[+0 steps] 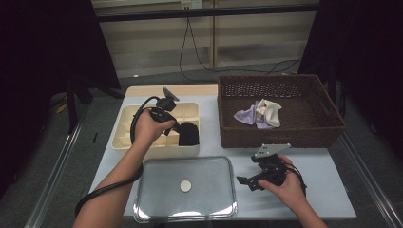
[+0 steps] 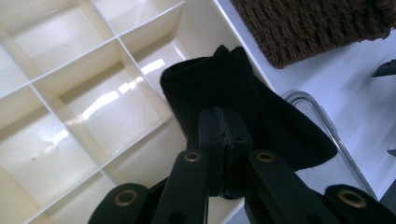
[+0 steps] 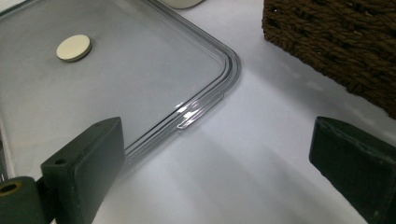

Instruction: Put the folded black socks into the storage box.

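My left gripper is shut on a black folded cloth, which hangs over the right-hand compartments of the cream divided organizer. In the left gripper view the black cloth is pinched between the closed jaws above the organizer's grid. My right gripper rests low on the white table near the front right, jaws wide apart with nothing between them. Its view looks over the table toward the clear lid.
A brown wicker basket at the back right holds a lilac and a cream cloth. A clear plastic lid with a round cream knob lies at the front centre. The basket's woven wall stands close to the right gripper.
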The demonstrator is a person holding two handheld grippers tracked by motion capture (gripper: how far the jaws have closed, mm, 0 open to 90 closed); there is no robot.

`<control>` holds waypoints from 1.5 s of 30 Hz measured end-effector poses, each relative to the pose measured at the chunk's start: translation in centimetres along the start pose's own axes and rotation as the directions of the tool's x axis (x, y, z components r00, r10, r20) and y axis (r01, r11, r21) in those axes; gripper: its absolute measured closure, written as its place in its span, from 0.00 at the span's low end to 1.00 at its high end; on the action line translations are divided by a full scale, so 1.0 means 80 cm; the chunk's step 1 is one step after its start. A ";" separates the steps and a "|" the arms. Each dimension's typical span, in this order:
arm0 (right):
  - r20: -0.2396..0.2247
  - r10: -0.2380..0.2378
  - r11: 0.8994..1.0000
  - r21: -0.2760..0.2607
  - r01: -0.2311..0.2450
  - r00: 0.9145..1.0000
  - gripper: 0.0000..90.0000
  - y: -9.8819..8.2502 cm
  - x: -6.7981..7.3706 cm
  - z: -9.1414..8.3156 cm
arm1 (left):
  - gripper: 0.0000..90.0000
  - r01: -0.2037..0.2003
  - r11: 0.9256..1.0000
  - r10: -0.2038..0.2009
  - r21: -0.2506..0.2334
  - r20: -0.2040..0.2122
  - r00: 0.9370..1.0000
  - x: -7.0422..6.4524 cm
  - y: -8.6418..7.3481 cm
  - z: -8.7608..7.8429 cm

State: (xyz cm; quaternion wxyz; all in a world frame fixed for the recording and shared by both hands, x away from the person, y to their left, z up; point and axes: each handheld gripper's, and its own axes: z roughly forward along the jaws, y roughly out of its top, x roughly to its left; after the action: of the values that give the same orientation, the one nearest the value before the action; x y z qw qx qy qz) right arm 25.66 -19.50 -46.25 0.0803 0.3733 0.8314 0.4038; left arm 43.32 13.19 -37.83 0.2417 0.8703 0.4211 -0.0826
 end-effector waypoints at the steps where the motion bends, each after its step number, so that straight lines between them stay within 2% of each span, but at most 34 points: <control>1: 0.000 0.000 1.000 0.000 0.000 1.000 0.04 0.000 0.000 0.000 | 0.99 0.003 1.000 -0.003 0.002 0.004 1.000 -0.001 0.000 0.002; 5: 0.002 0.000 1.000 0.001 0.000 1.000 0.04 0.000 0.000 0.000 | 0.99 0.003 1.000 -0.003 0.006 0.015 1.000 -0.004 -0.002 0.009; 9: 0.003 0.000 1.000 0.002 0.000 1.000 0.04 0.000 0.000 0.000 | 0.99 -0.014 1.000 0.014 0.012 0.021 1.000 -0.009 -0.003 0.015; 20: 0.003 -0.002 1.000 0.003 0.002 1.000 0.04 0.000 0.001 0.000 | 1.00 -0.017 1.000 0.016 0.019 0.026 1.000 -0.009 -0.005 0.030; 24: -0.002 -0.005 1.000 0.002 0.005 1.000 0.04 0.001 0.002 0.000 | 1.00 -0.019 1.000 0.018 0.020 0.045 0.999 -0.010 -0.008 0.038; 29: 0.003 -0.008 1.000 0.007 0.008 1.000 0.04 0.001 0.003 0.001 | 1.00 -0.039 0.997 0.036 0.067 0.043 0.998 -0.016 -0.010 0.052; 34: 0.001 -0.008 1.000 0.006 0.008 1.000 0.04 0.001 0.003 0.002 | 1.00 -0.043 0.997 0.040 0.069 0.047 0.998 -0.016 -0.013 0.061; 35: -0.001 -0.009 1.000 0.006 0.009 1.000 0.04 0.001 0.003 0.002 | 1.00 -0.060 0.995 0.057 0.083 0.040 0.998 -0.017 -0.013 0.064; 37: 0.001 -0.010 1.000 0.007 0.010 1.000 0.04 0.001 0.003 0.003 | 1.00 -0.068 0.994 0.066 0.089 0.028 0.997 -0.018 -0.015 0.070; 40: 0.001 -0.014 1.000 0.009 0.014 1.000 0.04 0.001 0.003 0.004 | 1.00 -0.078 0.988 0.077 0.130 0.017 0.997 -0.019 -0.011 0.074; 45: -0.002 -0.014 1.000 0.011 0.014 1.000 0.04 0.002 0.005 0.004 | 1.00 -0.095 0.985 0.094 0.146 0.009 0.995 -0.021 -0.009 0.076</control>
State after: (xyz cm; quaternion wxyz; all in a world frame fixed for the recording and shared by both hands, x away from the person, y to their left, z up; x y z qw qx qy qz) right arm 25.65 -18.97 -46.30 0.0802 0.3675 0.8363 0.3988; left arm 42.11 9.42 -42.80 0.1813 0.9046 0.3718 -0.1027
